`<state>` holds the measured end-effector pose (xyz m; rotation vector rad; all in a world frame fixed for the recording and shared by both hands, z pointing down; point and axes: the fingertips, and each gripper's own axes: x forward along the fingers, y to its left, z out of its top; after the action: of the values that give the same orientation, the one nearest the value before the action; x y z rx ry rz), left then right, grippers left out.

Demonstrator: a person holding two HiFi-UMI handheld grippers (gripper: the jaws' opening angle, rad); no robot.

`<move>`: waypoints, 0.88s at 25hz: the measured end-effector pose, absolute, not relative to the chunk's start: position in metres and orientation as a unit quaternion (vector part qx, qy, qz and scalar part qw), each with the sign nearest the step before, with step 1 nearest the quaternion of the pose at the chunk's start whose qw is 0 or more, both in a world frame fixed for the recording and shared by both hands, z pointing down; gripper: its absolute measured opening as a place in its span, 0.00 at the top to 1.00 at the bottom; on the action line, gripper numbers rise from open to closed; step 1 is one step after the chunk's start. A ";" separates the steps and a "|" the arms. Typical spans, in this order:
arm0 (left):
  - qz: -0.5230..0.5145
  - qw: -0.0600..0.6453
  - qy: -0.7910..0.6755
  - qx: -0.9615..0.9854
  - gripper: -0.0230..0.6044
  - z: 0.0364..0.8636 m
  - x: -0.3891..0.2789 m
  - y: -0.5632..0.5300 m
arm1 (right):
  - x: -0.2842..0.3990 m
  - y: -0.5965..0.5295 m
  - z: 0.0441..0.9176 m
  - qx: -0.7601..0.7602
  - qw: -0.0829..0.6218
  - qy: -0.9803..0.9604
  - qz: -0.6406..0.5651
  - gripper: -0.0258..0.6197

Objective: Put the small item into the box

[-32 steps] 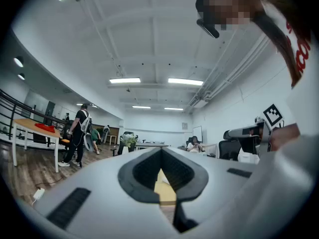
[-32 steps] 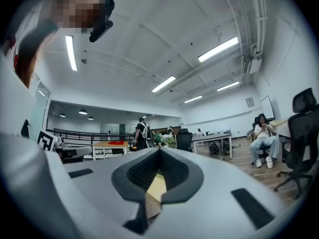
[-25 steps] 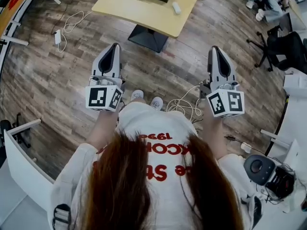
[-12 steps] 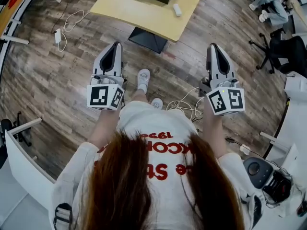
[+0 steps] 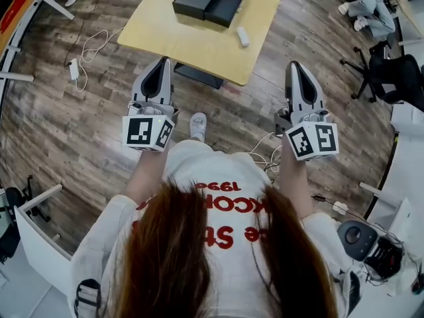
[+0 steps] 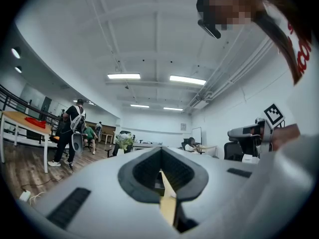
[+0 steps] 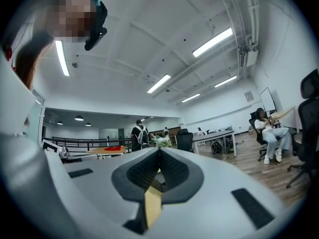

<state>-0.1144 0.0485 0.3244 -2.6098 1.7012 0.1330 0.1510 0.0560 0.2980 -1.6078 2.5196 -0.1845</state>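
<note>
In the head view a black box (image 5: 211,0) lies open in two halves at the far side of a yellow table (image 5: 179,35). The small item (image 5: 243,36), a white oblong piece, rests on the table to the box's right. Both grippers are held up in front of the person, short of the table's near edge. My left gripper (image 5: 161,61) is shut and empty; its jaws meet in the left gripper view (image 6: 160,151). My right gripper (image 5: 295,65) is also shut with nothing in it, jaws together in the right gripper view (image 7: 159,152).
The table stands on a dark pedestal base (image 5: 199,76) on a wooden floor. White cables (image 5: 93,35) lie on the floor at left, more cable (image 5: 268,152) by the person's shoe (image 5: 198,126). Office chairs (image 5: 391,65) and a seated person (image 5: 371,2) are at right.
The person has stepped toward the table, so the table, box and white item have slid down into fuller view. Both grippers stay shut and held up as before.
</note>
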 end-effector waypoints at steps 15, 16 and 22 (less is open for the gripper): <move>0.042 -0.009 0.486 -0.873 0.95 0.331 -0.133 -0.069 | 0.107 -0.032 0.307 -0.558 0.057 0.824 -0.080 0.95; 0.040 -0.014 0.485 -0.874 0.95 0.335 -0.134 -0.071 | 0.107 -0.033 0.309 -0.560 0.055 0.822 -0.084 0.95; 0.033 -0.035 0.487 -0.872 0.95 0.352 -0.136 -0.077 | 0.110 -0.040 0.319 -0.565 0.047 0.819 -0.095 0.95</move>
<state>-0.1362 -0.0769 0.3516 -2.8027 1.5665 0.1074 0.1102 -0.0397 0.3190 -1.7229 2.4980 -0.2896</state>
